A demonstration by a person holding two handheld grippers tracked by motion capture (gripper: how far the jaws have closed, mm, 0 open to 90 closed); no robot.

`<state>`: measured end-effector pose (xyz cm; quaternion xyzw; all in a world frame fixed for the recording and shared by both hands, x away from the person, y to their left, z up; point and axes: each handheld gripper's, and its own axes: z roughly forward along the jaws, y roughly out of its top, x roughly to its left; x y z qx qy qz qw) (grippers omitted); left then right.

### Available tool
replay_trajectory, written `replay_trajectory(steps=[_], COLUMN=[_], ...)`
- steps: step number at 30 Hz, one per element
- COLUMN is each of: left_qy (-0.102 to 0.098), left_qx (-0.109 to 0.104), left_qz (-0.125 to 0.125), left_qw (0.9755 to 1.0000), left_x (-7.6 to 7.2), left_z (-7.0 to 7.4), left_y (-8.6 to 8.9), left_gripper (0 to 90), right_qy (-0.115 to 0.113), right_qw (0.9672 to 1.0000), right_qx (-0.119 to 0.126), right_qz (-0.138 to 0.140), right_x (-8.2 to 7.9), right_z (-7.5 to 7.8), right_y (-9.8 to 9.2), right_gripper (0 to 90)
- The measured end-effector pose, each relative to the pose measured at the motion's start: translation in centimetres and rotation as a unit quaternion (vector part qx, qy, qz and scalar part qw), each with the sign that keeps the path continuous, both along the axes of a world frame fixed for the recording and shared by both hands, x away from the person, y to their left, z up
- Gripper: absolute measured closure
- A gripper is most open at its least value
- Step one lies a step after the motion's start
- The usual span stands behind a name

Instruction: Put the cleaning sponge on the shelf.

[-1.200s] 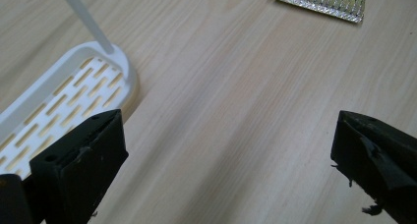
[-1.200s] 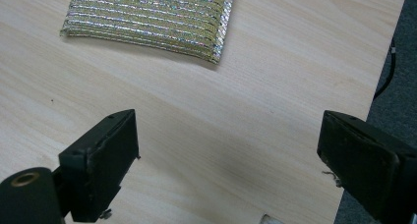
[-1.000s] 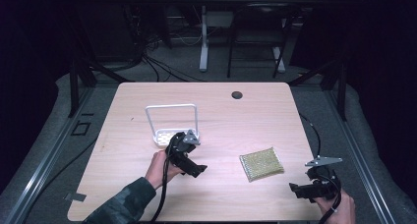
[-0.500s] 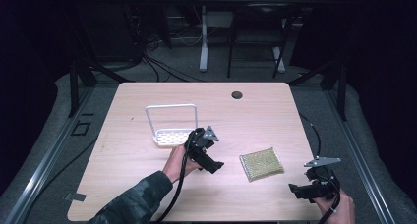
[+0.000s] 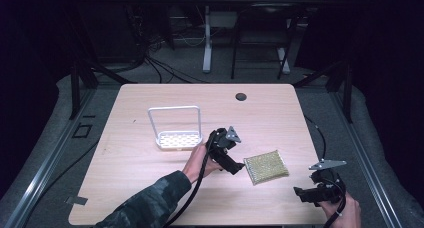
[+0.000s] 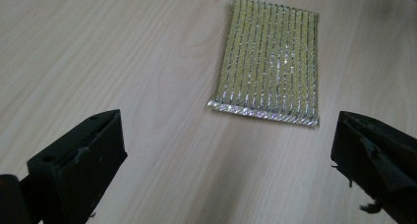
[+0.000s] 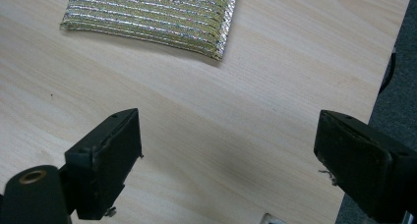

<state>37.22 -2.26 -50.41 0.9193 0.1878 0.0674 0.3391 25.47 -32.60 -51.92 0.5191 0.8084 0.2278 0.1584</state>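
Left gripper view: the left claw (image 6: 221,160), jaws wide and empty, faces the gold scouring pad (image 6: 269,62) lying flat on the worktop (image 6: 123,52) at 12 o'clock, long axis pointing away; the right claw (image 7: 231,165), equally open, sits farther off.

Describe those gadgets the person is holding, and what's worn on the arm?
Both are black hand-held tools. The left gripper and right gripper each carry a grey three-cornered plate on top, trail a black cable, and end in two blocky black jaws with scuffed edges. The left arm wears a dark camouflage-patterned sleeve.
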Motion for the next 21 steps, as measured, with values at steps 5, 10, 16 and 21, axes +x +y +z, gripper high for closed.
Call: replay_trajectory(steps=[5, 10, 16, 21], left_qy=[0.01, 0.015, 0.019, 0.017], left_qx=[0.004, 0.006, 0.012, 0.022], left_qz=[-0.015, -0.017, -0.03, -0.036], left_qw=[0.9998, 0.9997, 0.9993, 0.999], left_x=[0.1, 0.3, 0.1, 0.4], left_z=[-0.8, -1.4, -2.1, -2.7], left_y=[-1.9, -3.5, -5.1, -6.5], left_gripper=[0.0, 2.6, 5.4, 8.3], right_qy=[-0.001, 0.003, 0.002, 0.005], right_qw=[1.0, 1.0, 1.0, 0.9999], right_qx=[0.002, -0.002, 0.0, 0.001], right_qz=[0.0, 0.004, 0.004, 0.009], right_x=[0.0, 0.0, 0.0, 0.0], right_z=[-0.1, -0.1, -0.1, -0.2], right_y=[0.0, 0.2, 0.2, 0.3], right_gripper=[10.3, 10.6, 10.9, 11.2])
